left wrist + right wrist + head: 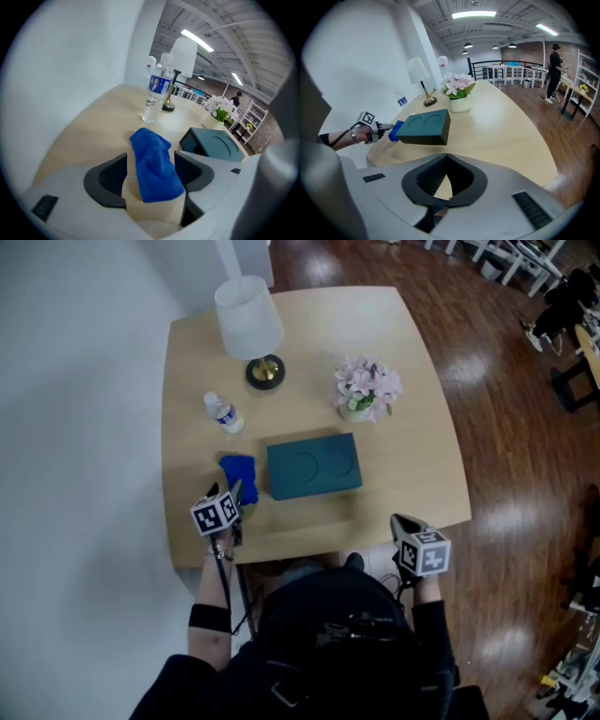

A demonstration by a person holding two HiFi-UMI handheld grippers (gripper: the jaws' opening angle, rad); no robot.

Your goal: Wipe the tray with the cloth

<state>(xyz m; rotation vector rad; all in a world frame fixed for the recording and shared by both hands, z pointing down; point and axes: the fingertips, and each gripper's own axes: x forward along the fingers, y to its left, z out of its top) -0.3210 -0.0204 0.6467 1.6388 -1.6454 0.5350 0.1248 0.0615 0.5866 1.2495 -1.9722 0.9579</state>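
Note:
A blue cloth (238, 474) lies bunched on the table just left of the teal tray (312, 466), a flat box with two round recesses in its top. My left gripper (234, 493) is at the cloth's near end. In the left gripper view the cloth (154, 164) lies between the jaws of the left gripper (151, 161), which stand wide, with a gap on each side. The tray (215, 143) sits to its right. My right gripper (401, 521) hovers off the table's front edge; its jaws (446, 157) meet at the tips, empty, with the tray (424, 126) ahead to the left.
On the wooden table (412, 456) stand a white lamp (249, 320) at the back, a water bottle (223, 412) behind the cloth and a pot of pink flowers (366, 388) behind the tray. A white wall runs along the left. A person (555, 65) stands far off.

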